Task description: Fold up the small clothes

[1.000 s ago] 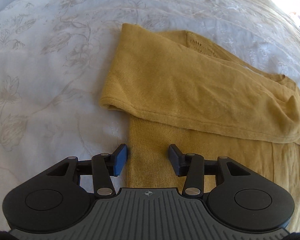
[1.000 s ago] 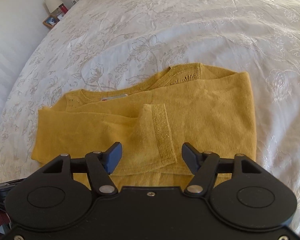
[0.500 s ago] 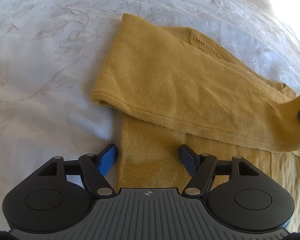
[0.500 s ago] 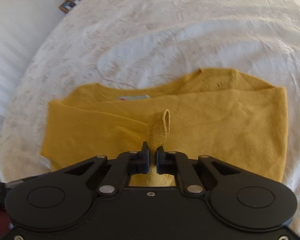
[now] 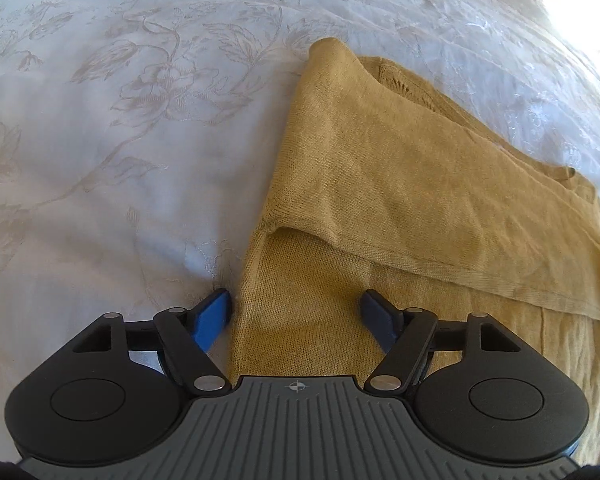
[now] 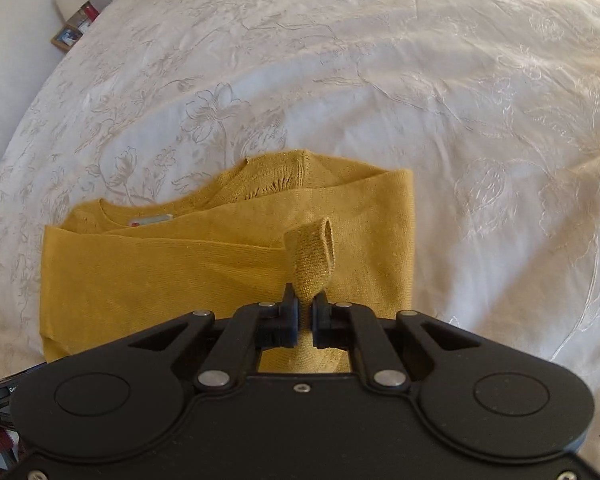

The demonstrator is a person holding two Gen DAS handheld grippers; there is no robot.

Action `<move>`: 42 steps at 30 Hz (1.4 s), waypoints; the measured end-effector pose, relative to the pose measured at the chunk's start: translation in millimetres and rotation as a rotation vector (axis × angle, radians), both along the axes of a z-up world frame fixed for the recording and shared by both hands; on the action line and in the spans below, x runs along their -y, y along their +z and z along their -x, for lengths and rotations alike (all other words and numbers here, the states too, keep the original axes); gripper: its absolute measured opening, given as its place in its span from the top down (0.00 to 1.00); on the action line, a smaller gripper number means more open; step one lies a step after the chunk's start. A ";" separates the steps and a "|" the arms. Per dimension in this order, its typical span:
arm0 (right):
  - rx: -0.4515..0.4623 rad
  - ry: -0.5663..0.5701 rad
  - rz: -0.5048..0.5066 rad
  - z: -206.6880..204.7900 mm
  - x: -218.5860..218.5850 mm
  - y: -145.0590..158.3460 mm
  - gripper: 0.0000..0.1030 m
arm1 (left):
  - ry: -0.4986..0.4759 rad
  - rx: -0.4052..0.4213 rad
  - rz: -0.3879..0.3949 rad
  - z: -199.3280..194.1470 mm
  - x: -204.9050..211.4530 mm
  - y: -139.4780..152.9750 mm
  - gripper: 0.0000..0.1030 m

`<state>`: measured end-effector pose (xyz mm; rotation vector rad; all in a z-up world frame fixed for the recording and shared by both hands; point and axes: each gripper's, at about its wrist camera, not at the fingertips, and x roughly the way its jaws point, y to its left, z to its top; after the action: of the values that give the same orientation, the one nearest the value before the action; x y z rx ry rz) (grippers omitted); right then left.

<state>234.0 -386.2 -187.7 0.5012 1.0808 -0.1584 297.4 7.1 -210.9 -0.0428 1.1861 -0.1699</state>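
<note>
Right gripper point(image 6: 306, 312) is clamped tight on the cuff point(image 6: 312, 258) of the mustard sweater point(image 6: 180, 268), pinching it up off the body. Left gripper point(image 5: 296, 312) is spread wide, straddling the sweater's edge point(image 5: 300, 320) near the hem. The sweater lies flat on the white embroidered bedspread point(image 6: 380, 80), sleeve point(image 5: 400, 184) folded across.

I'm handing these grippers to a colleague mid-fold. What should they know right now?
Right gripper: shut on the sleeve cuff, lifted above the sweater.
Left gripper: open, straddling the sweater's left side edge near its lower corner, one finger on the bedspread.
Mustard sweater: flat on the bed, the other sleeve already folded across the body.
Left: lay the held sleeve across, then fold the body.
</note>
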 end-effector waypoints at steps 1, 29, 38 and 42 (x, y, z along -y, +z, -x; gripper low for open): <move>0.005 0.003 0.003 0.2 -0.9 1.7 0.86 | -0.005 -0.001 -0.001 -1.2 1.1 0.3 0.31; -0.087 -0.020 0.064 1.0 -4.6 -32.4 0.79 | -0.063 0.155 -0.248 -132.7 25.2 15.1 0.32; -0.049 -0.033 0.160 9.8 -0.1 -15.8 0.42 | -0.022 0.177 -0.304 -135.3 -5.4 20.2 0.32; -0.010 0.002 0.253 17.7 -9.7 -3.4 0.40 | -0.021 0.248 -0.181 -108.1 -0.7 49.0 0.31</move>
<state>216.3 -376.6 -191.1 0.2716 1.0534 -0.2922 405.5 7.8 -161.9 0.1461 0.9505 -0.0821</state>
